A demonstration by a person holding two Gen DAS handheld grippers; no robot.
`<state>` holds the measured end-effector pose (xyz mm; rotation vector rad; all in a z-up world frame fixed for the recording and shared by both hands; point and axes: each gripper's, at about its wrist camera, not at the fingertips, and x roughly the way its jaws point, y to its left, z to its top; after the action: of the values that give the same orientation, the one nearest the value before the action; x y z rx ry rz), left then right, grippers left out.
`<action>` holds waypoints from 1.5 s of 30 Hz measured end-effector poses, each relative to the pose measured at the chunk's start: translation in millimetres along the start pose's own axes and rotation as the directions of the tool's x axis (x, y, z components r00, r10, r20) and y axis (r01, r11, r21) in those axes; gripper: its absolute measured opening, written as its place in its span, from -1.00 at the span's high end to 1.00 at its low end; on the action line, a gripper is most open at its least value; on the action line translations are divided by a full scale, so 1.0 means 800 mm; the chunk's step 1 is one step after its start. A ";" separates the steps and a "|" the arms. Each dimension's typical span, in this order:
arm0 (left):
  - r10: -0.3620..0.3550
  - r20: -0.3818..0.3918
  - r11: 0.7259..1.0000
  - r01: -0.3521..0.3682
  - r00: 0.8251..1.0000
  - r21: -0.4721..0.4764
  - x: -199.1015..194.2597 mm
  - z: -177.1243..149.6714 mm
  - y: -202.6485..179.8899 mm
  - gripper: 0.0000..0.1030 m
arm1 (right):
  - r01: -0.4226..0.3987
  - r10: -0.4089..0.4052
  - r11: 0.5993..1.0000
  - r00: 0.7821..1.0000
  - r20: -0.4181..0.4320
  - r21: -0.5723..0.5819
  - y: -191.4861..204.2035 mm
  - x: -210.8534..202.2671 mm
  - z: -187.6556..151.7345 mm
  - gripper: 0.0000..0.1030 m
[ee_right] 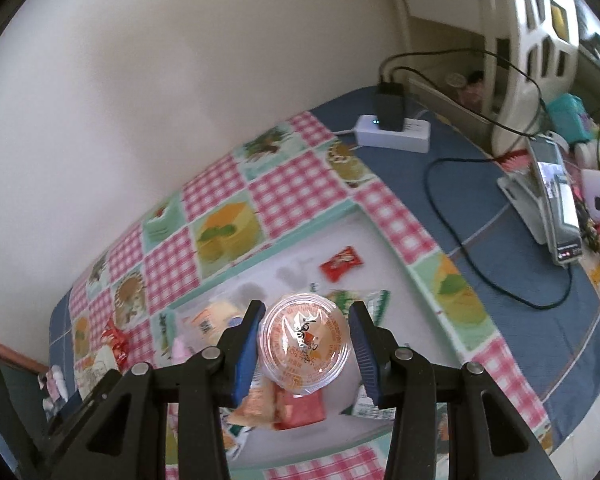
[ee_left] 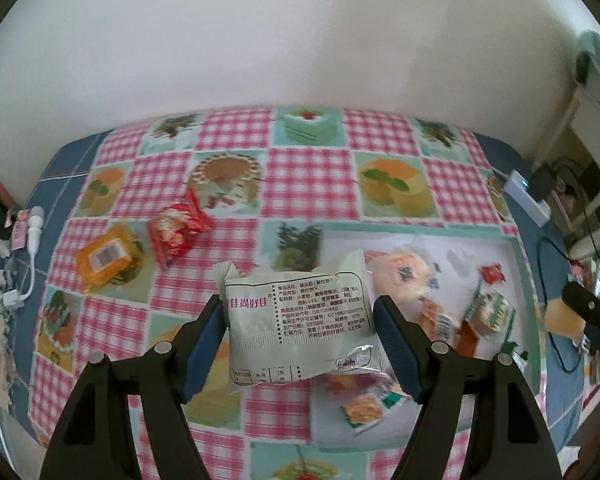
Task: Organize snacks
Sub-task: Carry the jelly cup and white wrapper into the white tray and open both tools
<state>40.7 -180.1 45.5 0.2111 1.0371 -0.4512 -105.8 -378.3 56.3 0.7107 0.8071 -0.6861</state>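
My left gripper [ee_left: 300, 340] is shut on a pale green snack packet [ee_left: 300, 320] with printed text, held above the table at the left edge of a white tray [ee_left: 512, 248]. My right gripper [ee_right: 305, 344] is shut on a clear jelly cup [ee_right: 305, 338] with an orange lid, held over the same tray [ee_right: 352, 228], which holds several small snack packs. A red candy packet [ee_right: 340, 262] lies in the tray. An orange packet [ee_left: 104, 258] and a red packet [ee_left: 180, 228] lie on the cloth left of the tray.
The table has a pink checked cake-print cloth [ee_left: 308, 176] over a blue cover. A white power strip [ee_right: 394, 132] with a black adapter and cables sits at the back right. A phone on a stand [ee_right: 556, 208] and clutter lie further right. A white cable [ee_left: 32, 240] lies at the left edge.
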 end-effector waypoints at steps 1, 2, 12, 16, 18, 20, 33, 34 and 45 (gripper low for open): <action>-0.010 -0.005 1.000 0.010 1.000 0.012 0.001 -0.002 -0.008 -0.47 | 0.004 -0.004 1.000 1.000 -0.002 0.010 -0.006 0.001 0.002 0.11; -0.019 -0.008 0.999 0.019 1.000 0.025 0.002 -0.004 -0.016 -0.47 | 0.007 -0.007 1.000 1.000 -0.004 0.019 -0.011 0.001 0.003 0.11; -0.056 -0.029 0.988 0.060 0.998 0.141 0.016 -0.017 -0.081 -0.47 | 0.035 -0.034 0.998 0.999 -0.024 0.051 -0.039 0.012 0.009 0.11; -0.045 -0.044 0.987 0.051 0.998 0.152 0.032 -0.015 -0.091 -0.47 | 0.045 -0.042 0.998 0.997 -0.058 0.046 -0.041 0.027 0.007 0.11; -0.041 -0.055 0.987 0.049 0.998 0.154 0.040 -0.016 -0.094 -0.47 | 0.049 -0.046 0.998 0.996 -0.083 0.043 -0.040 0.038 0.004 0.11; -0.041 -0.065 0.986 0.050 0.997 0.159 0.045 -0.016 -0.096 -0.48 | 0.056 -0.052 0.998 0.993 -0.107 0.039 -0.039 0.047 0.001 0.11; -0.058 -0.073 0.978 0.071 0.996 0.194 0.048 -0.020 -0.108 -0.55 | 0.090 -0.087 0.996 0.977 -0.195 0.004 -0.029 0.077 -0.012 0.11; -0.059 -0.073 0.979 0.072 0.996 0.193 0.048 -0.019 -0.108 -0.55 | 0.093 -0.090 0.996 0.976 -0.197 0.003 -0.029 0.077 -0.013 0.11; -0.038 -0.082 0.991 0.048 0.996 0.125 0.045 -0.011 -0.082 -0.56 | 0.133 -0.135 0.991 0.965 -0.227 -0.021 -0.023 0.087 -0.016 0.09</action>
<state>19.3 -244.2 12.2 0.3230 1.0931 -0.5520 -89.2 -397.1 -12.3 0.7437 1.0753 -0.7321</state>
